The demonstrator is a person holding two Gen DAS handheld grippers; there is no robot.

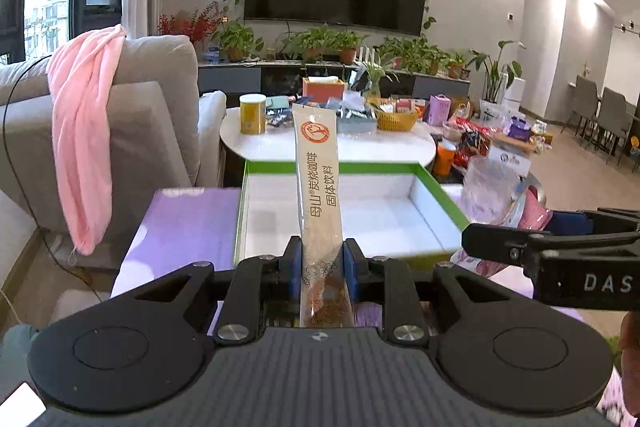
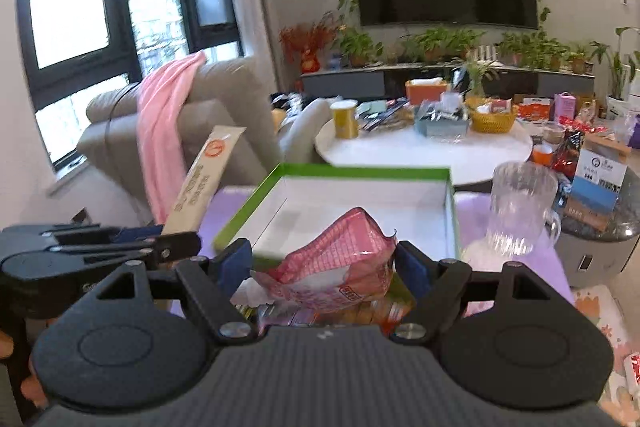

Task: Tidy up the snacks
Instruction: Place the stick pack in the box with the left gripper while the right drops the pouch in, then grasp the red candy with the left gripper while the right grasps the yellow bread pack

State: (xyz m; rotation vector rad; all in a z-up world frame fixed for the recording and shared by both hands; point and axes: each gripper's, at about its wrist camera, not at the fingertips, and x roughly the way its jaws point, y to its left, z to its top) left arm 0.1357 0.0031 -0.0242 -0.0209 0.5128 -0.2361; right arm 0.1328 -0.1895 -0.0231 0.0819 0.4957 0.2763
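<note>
Pinching a long coffee stick sachet (image 1: pixel 319 187), the left gripper (image 1: pixel 322 267) holds it upright before the green-rimmed box (image 1: pixel 440 187). Only the right wrist view shows the right gripper (image 2: pixel 326 267) clamping a pink snack packet (image 2: pixel 340 259) near that box, a glass mug (image 2: pixel 520 211) beside it, perhaps touching.

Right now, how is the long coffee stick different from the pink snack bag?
The coffee stick is long, thin and beige; the pink snack bag is wide, crinkly and puffy. The stick stands straight up in the left gripper; the bag slumps in the right gripper. Both are held near the green-edged box.
</note>
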